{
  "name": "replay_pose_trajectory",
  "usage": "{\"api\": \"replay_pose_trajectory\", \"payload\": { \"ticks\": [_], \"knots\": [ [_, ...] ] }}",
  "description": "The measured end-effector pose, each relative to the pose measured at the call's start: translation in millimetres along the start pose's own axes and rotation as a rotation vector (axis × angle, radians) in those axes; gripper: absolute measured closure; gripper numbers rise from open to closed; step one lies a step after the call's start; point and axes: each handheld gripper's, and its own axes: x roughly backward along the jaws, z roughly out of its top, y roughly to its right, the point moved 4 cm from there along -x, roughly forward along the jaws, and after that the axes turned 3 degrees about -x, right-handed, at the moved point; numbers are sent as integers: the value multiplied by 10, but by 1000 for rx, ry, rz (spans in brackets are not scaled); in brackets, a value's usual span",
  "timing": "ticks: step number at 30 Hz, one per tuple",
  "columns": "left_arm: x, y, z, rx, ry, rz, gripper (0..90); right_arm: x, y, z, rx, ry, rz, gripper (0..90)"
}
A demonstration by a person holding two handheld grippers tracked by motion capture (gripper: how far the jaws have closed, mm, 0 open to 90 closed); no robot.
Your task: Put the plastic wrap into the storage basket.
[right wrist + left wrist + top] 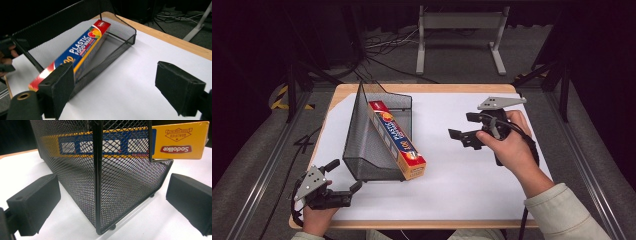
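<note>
A black mesh basket (362,135) stands on the white table top (472,175), left of centre. A plastic food wrap box (396,138) leans in it, and the box's near end pokes out past the basket's low front. My left gripper (344,176) sits open at the near left corner. In the left gripper view its jaws stand wide on either side of the basket's corner edge (97,182), with the box's yellow end (182,142) behind. My right gripper (463,126) hovers open to the right of the basket, facing the box (82,50) with nothing between its jaws.
A wooden table edge (422,88) frames the white surface. A grey metal stand (460,35) and cables (382,47) are on the floor behind. Metal rails run along both sides. The person's other hand (6,60) shows at the left of the right gripper view.
</note>
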Motion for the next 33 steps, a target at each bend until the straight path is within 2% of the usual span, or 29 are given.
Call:
{"api": "replay_pose_trajectory", "payload": {
  "ticks": [6, 10, 12, 15, 16, 22, 27, 33],
  "knots": [
    [0, 4, -1, -1, -5, -1, 3, 225, 190, -157, -9, 34, -25, 163],
    [1, 13, 6, -4, -5, -3, 10, 298, 282, -315, 12, 51, -47, 162],
    [2, 11, 6, -6, -1, -3, 12, 323, 316, -412, 7, 55, -41, 159],
    [8, 8, 2, -5, 0, -7, 13, 351, 361, -568, 0, 70, -3, 152],
    [8, 7, 1, -5, 0, -8, 13, 354, 379, -623, 0, 74, 8, 153],
    [-4, 18, -2, -4, -8, -14, 11, 340, 464, -955, 17, 72, -1, 139],
    [-7, 28, -2, -6, -12, -16, 16, 325, 503, -1127, -13, 89, 9, 135],
    [-7, 30, -10, -6, -14, -14, 15, 254, 526, -1373, 1, 99, -19, 134]
  ]
}}
